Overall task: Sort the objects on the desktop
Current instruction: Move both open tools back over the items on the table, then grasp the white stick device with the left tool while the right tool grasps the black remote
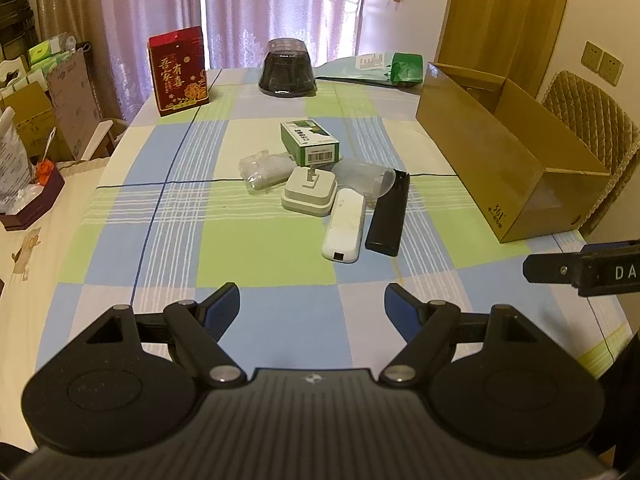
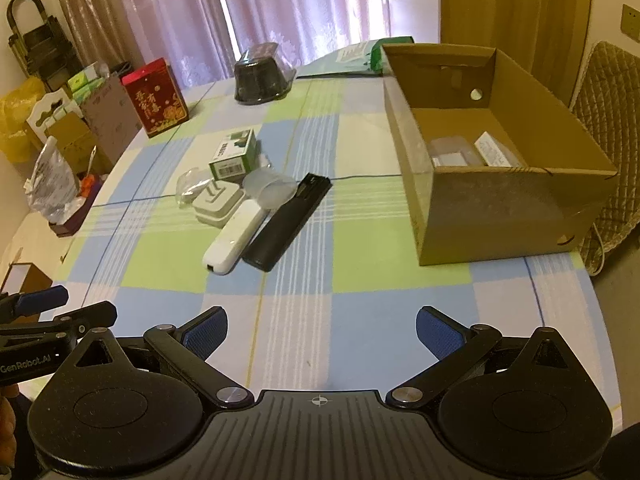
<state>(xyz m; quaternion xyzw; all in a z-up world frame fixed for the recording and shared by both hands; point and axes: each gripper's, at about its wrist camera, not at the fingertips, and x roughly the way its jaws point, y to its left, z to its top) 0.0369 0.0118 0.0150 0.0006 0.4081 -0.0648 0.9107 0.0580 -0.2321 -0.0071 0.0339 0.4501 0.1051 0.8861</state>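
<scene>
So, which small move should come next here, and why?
Probably reach the right gripper forward to the black remote: both grippers' jaws are open and empty, it lies nearest the cardboard box, and its near end is clear.

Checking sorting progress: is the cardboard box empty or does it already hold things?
Not empty. The open-topped cardboard box already holds a clear plastic item and a white packet.
</scene>
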